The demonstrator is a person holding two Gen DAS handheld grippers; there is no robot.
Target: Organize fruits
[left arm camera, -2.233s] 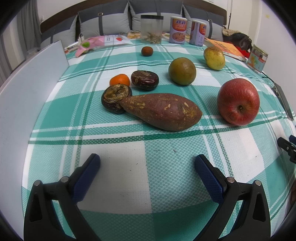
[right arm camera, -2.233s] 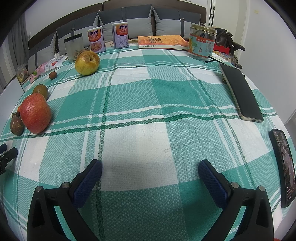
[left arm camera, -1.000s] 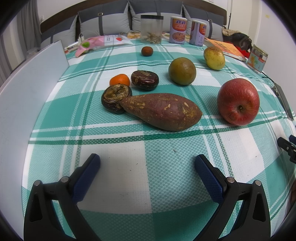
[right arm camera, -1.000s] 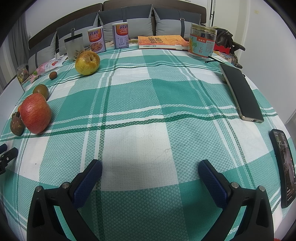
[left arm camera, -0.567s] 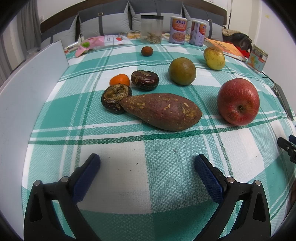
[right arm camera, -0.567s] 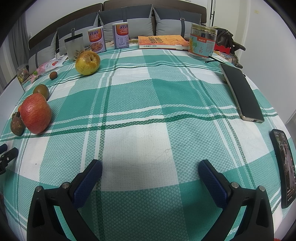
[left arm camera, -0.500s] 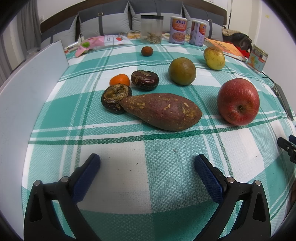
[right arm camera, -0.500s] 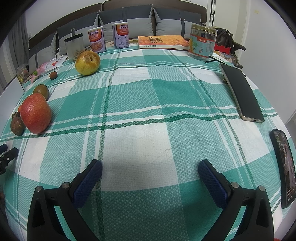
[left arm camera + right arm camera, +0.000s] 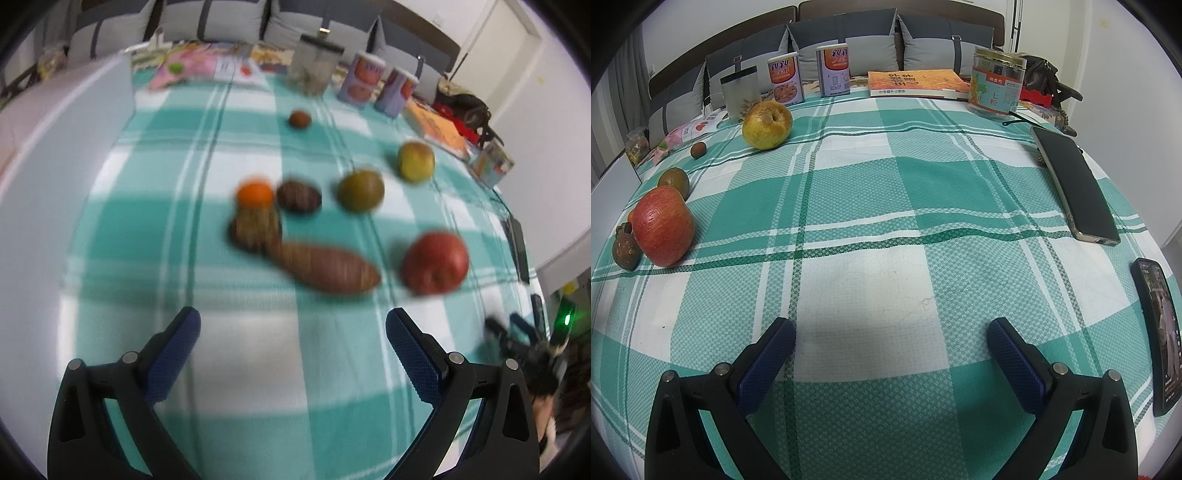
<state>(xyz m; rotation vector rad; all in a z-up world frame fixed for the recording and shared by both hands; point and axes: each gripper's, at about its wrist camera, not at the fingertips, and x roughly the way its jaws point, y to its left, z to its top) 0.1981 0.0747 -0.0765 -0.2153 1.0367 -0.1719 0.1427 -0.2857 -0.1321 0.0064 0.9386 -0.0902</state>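
Both sets of fingers are spread wide with nothing between them: my left gripper (image 9: 293, 328) hangs over the green-and-white checked counter (image 9: 886, 229), and my right gripper (image 9: 891, 339) does the same above a bare white square of the cloth. The left wrist view is smeared by motion blur, so I read the fruit there only roughly. Taking the red apple (image 9: 662, 226) as my landmark, the sweet potato (image 9: 327, 266) lies just beside it on the side away from the right gripper, and a dark round fruit (image 9: 254, 229) touches the sweet potato's far end. Behind that dark fruit sits a small orange (image 9: 255, 193), with a dark brown oval fruit (image 9: 299, 196) next to it. A green-brown round fruit (image 9: 673, 181) rests just behind the apple, a yellow apple (image 9: 767, 124) lies well apart from it toward the back of the counter, and a small brown fruit (image 9: 698, 150) sits between those two, off to the side. Farther back from the apple stand a clear jar (image 9: 740, 94), two cans (image 9: 785, 81), an orange book (image 9: 916, 83) and a labelled tub (image 9: 996, 88). Far across the counter from the apple lie a dark phone (image 9: 1075, 183) and a second phone (image 9: 1160, 336) at the edge.
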